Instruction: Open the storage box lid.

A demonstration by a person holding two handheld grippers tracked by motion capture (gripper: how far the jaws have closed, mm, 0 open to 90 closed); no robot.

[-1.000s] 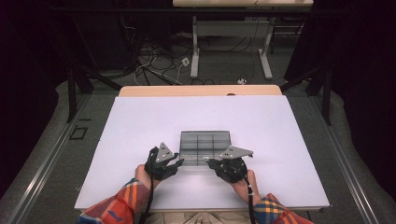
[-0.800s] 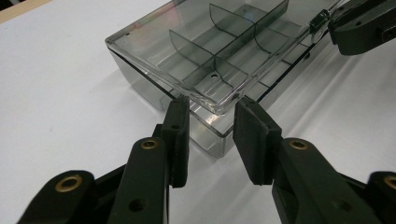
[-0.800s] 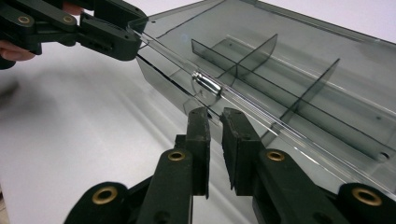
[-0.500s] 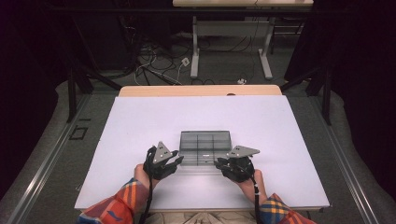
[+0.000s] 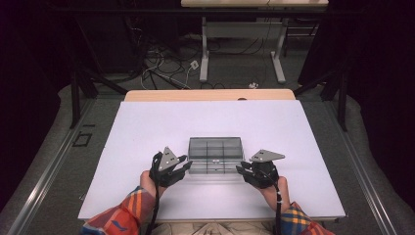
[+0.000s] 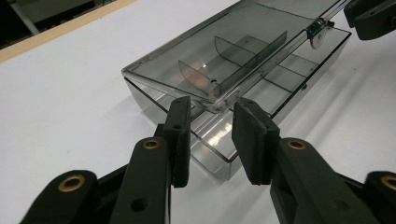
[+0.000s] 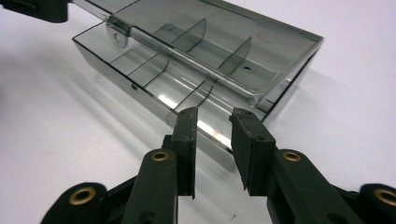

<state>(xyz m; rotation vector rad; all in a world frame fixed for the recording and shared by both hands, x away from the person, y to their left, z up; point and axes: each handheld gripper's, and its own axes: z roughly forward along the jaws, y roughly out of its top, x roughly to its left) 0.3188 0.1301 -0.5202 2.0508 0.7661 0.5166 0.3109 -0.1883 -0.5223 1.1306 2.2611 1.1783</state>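
- The box (image 5: pixel 216 154) sits near the middle of the white table (image 5: pixel 147 127), close to my edge — clear grey plastic, divided into compartments, its lid (image 6: pixel 233 42) raised a little off the base.
- My left tool (image 5: pixel 182 166) is at the box's left end. In the left gripper view its jaws stand a small gap apart astride the lid's front corner; I can't tell whether the pads press on it.
- My right tool (image 5: pixel 242 170) is at the right end, jaws just been opening, nothing pinched between them — the box's corner lies just beyond the tips.
- I judge the step to be working the lid, either lifting it fully or setting it down.
- To do it well, I'd hold the base steady with one tool and move the lid with the other, slowly, along the hinge's arc.
- The plastic looks slick and light, so a one-sided push could skid the whole box.
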